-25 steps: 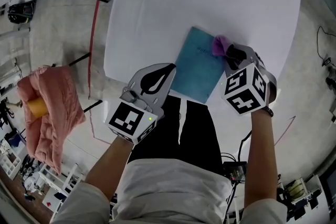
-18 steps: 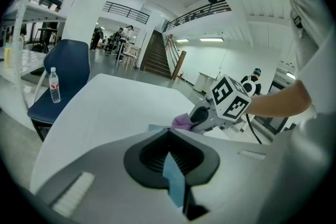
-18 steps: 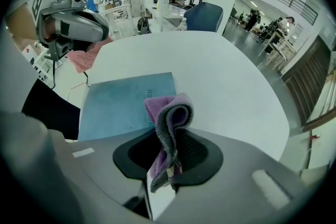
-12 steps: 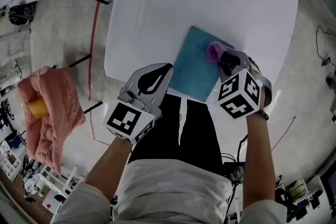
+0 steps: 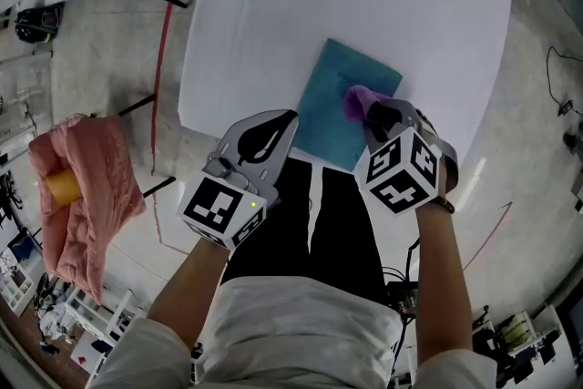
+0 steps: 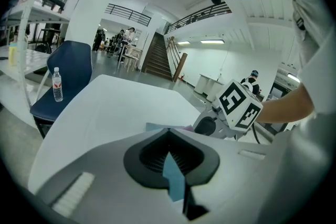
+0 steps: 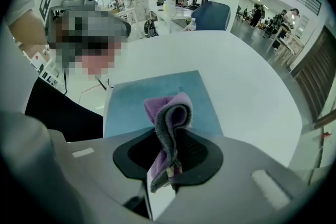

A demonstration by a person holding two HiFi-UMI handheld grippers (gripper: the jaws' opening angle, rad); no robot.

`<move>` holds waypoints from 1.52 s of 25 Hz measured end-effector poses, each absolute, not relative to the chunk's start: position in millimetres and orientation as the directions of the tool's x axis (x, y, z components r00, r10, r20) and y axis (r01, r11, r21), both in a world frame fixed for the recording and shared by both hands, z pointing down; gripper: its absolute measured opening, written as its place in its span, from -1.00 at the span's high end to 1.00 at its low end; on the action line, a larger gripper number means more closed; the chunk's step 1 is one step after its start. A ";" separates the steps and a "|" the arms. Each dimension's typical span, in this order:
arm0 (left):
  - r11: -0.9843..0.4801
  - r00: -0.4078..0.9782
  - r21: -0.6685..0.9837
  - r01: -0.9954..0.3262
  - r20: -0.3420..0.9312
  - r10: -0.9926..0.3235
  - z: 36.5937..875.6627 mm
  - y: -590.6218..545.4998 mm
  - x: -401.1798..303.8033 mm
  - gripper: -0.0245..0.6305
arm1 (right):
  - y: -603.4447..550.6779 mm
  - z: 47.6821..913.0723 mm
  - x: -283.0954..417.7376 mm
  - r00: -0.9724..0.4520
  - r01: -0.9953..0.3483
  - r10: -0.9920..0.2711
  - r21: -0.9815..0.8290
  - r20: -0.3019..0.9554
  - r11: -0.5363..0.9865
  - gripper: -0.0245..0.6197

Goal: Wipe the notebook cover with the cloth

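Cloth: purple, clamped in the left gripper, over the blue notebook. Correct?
No: the purple cloth is clamped in the right gripper, as the right gripper view shows. The left gripper pinches the blue notebook at its edge; the cloth is over that notebook.

Notebook [image 5: 332, 118]: thin, closed, teal-blue cover, lying flat on the white table [image 5: 273, 5] near its front edge and set at a slant. Its near-left corner is pinched edge-on between the jaws of the left gripper [image 6: 172, 176].

Cloth [image 5: 355, 101]: small, purple with a grey side, folded into a bunched loop — clamped in the right gripper [image 7: 167, 162], with the folded end standing out past the jaws. It sits over the right part of the cover; contact with the cover cannot be confirmed.
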State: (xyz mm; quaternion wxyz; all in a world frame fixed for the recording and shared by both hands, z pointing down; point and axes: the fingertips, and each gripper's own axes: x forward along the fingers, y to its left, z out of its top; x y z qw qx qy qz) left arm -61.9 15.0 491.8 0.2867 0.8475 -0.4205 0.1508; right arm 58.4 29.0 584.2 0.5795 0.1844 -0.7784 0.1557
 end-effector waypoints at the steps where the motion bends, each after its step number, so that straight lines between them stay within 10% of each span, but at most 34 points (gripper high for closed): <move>1: -0.481 0.600 0.360 -0.800 0.496 -0.627 491.1 16.9 -61.2 0.93 | 32.5 583.7 57.3 -0.264 -0.466 -0.102 -0.034 0.959 0.884 0.59; 38: -0.448 0.564 0.342 -0.826 0.496 -0.660 484.3 36.7 -66.0 0.93 | 122.1 564.5 27.9 -0.345 -0.344 0.101 -0.226 0.933 0.911 0.59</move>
